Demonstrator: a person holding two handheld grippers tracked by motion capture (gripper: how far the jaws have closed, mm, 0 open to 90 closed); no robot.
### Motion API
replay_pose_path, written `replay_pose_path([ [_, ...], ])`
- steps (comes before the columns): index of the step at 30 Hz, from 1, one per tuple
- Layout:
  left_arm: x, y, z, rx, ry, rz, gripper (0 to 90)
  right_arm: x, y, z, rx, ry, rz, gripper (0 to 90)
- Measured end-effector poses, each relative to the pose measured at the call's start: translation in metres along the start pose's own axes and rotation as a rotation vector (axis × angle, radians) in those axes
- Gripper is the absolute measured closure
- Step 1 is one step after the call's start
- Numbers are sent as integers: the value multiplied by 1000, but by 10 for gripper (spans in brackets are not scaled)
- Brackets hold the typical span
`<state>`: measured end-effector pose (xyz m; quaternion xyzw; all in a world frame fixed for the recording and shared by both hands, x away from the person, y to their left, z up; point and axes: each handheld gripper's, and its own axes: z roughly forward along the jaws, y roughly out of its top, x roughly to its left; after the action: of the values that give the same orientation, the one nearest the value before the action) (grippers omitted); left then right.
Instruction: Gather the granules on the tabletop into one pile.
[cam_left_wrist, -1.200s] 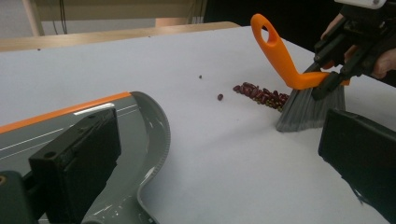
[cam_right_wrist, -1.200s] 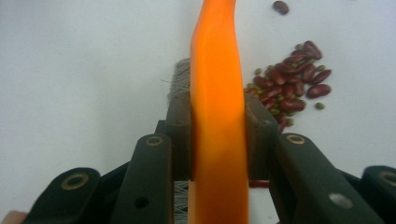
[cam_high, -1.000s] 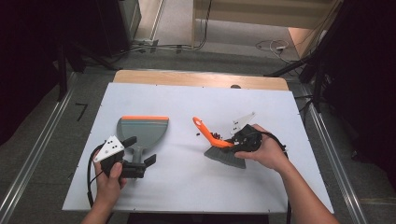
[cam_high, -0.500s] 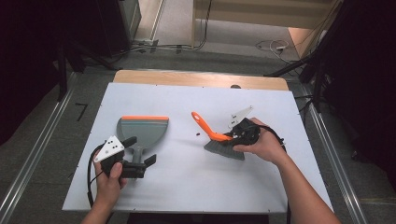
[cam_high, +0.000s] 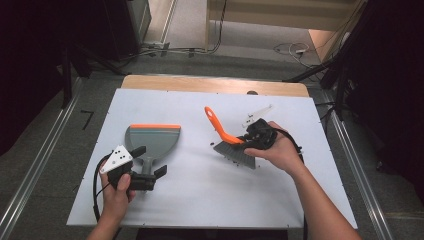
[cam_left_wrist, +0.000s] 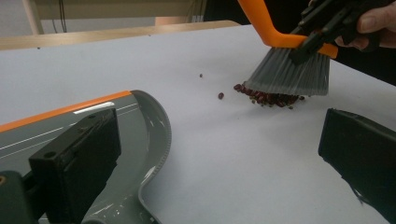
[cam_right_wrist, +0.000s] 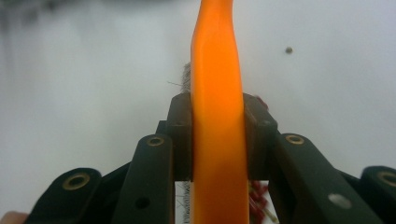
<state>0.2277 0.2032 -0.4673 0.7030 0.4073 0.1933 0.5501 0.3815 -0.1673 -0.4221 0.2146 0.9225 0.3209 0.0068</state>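
On the white worktop (cam_high: 200, 195), the left gripper (cam_high: 150, 172) sits spread at the grey dustpan's (cam_high: 152, 140) handle. Right of the dustpan, the right gripper (cam_high: 248, 141) pinches the orange brush (cam_high: 227, 140), its bristles touching a pile of red beans (cam_left_wrist: 268, 97).

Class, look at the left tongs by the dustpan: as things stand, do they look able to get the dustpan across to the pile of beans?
Probably yes. The left tongs straddle the dustpan handle, and bare table lies between its lip and the beans; the brush stands beyond them.
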Motion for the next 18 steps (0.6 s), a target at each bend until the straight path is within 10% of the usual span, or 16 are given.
replay_pose_path([
  [7, 0, 0, -2, -1, -2, 1, 0, 19, 33, 37, -56, -79, 242, 680],
  [18, 3, 0, -3, -5, -7, -5, 0, 0, 30, 67, -26, -157, 538, 678],
])
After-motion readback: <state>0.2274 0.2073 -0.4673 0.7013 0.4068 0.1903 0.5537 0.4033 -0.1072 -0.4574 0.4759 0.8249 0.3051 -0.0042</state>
